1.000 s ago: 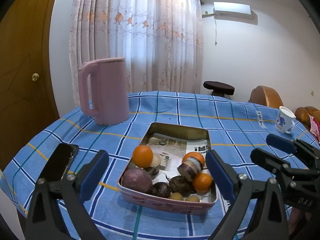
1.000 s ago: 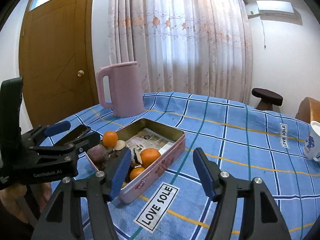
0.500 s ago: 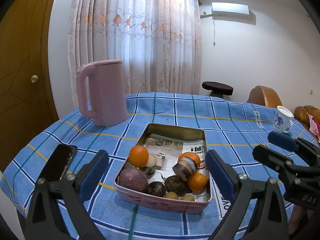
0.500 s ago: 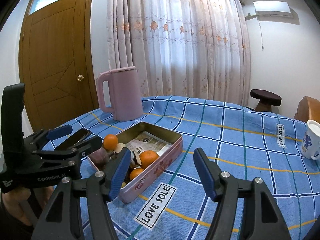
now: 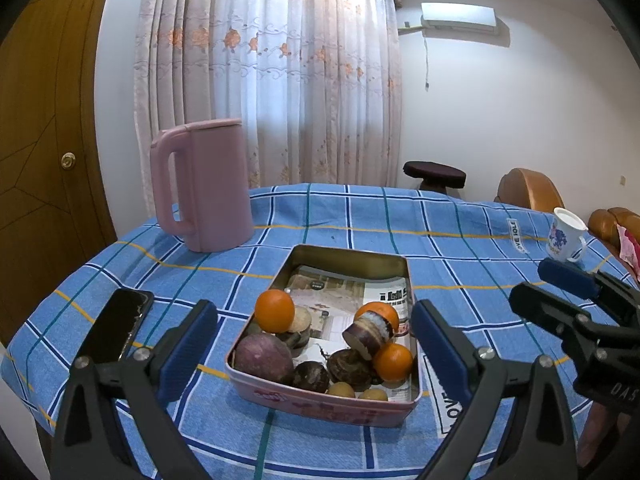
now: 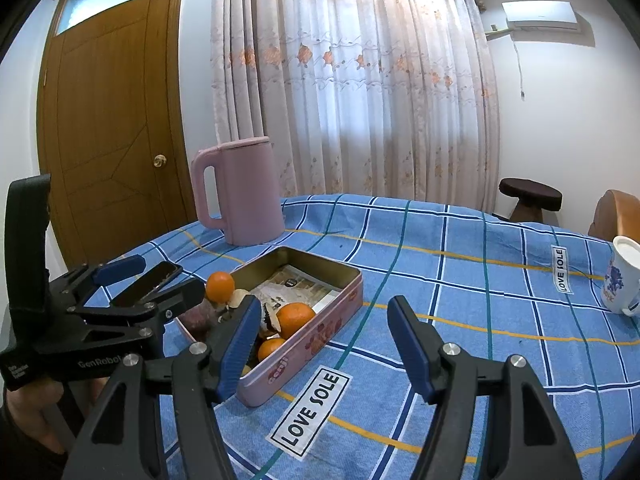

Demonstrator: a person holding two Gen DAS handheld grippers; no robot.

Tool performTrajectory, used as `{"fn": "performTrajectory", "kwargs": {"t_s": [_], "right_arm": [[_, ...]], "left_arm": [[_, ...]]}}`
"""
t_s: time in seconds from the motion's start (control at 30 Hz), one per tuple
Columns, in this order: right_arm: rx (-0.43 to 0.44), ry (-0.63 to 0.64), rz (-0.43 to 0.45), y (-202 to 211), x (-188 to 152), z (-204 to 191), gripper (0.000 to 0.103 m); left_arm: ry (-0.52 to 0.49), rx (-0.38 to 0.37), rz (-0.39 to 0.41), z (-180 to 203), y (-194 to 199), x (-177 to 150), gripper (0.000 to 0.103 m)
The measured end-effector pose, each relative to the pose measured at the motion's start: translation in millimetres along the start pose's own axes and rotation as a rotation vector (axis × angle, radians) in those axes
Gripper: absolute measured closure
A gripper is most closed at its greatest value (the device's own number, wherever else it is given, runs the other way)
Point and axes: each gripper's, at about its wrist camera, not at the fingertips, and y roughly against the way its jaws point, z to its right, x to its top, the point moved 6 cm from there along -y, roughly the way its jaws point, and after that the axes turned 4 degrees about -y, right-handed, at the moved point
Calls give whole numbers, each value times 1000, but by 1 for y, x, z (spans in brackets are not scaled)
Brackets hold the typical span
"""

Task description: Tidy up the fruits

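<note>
A pink rectangular tin (image 5: 348,250) lined with newspaper stands on the blue checked tablecloth. At its near end lie three oranges (image 5: 274,311) (image 5: 380,312) (image 5: 394,362), a round purple fruit (image 5: 264,362) and several small dark ones (image 5: 348,366). My left gripper (image 5: 314,344) hovers just short of the tin's near end, open and empty, its pads (image 5: 188,344) spread about as wide as the tin. My right gripper (image 6: 326,344) is open too, holding nothing, beside the tin's (image 6: 320,332) right long wall. Each gripper shows in the other's view: the left gripper (image 6: 168,276), the right gripper (image 5: 530,282).
A tall pink kettle (image 5: 204,184) stands behind the tin to the left. A black phone (image 5: 116,328) lies left of the tin near the table edge. A white mug (image 5: 564,236) sits at the far right. A stool (image 5: 434,170) and chairs are beyond the table.
The scene sits slightly lower in the right wrist view. Both grippers keep the same opening and the fruit lies as before.
</note>
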Motion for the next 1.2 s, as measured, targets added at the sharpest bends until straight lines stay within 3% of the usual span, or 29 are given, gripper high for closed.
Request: {"fn": "performTrajectory", "kwargs": {"t_s": [0.9, 1.2], "right_arm": [[-24, -22, 37, 17, 5, 18, 36], [-29, -27, 37, 20, 3, 24, 35]], "left_arm": [[-60, -21, 31, 25, 9, 5, 0], [-47, -31, 5, 29, 6, 3, 0]]}}
